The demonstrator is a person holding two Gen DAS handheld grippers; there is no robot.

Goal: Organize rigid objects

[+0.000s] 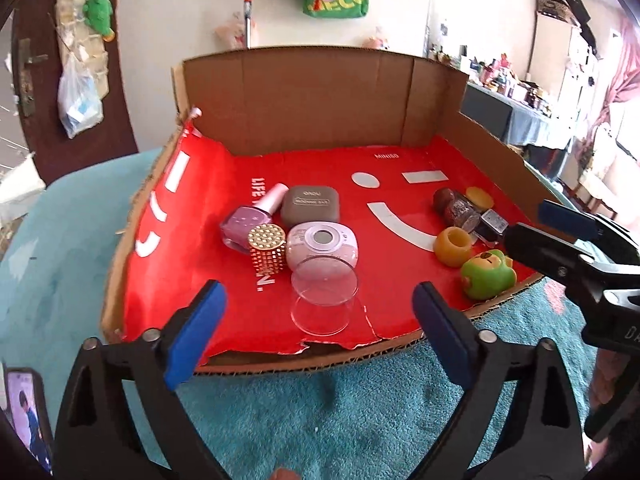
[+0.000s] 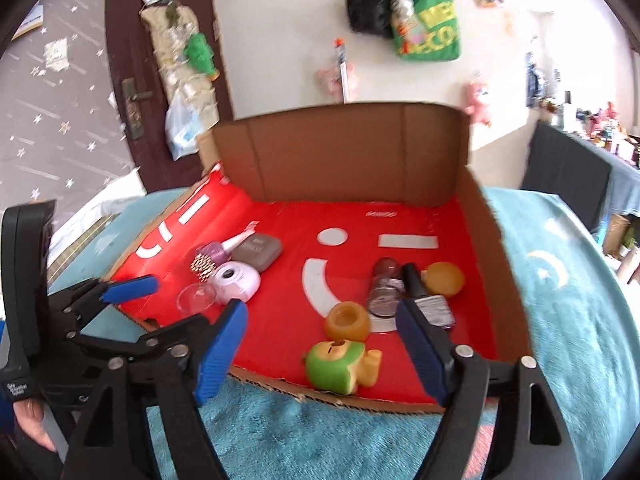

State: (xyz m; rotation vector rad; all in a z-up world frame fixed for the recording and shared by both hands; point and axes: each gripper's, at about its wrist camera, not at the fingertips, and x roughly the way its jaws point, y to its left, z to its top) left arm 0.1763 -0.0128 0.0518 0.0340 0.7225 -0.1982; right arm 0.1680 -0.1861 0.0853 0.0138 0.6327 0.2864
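A: Hovering near the tray's front edge, left tool (image 1: 320,336) and right tool (image 2: 324,356) both gape, holding nothing.

B: Clear cup (image 1: 323,300) lies nearest, on the red liner (image 1: 240,320); light, slick, brittle; pinch its rim.

A green tote bag (image 2: 430,26) hangs above; a phone (image 1: 24,412) lies on the teal blanket (image 1: 340,420)

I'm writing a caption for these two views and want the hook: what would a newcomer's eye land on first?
First the bright red liner with a white smiley face covering the floor of the open cardboard tray. Then two clusters on it: pinkish cosmetics on the left, among them a lilac nail polish bottle and a gold studded cylinder, and on the right a green bear-faced squishy toy at the front edge. Both blue-padded grippers, left and right, stand open and empty in the foreground.
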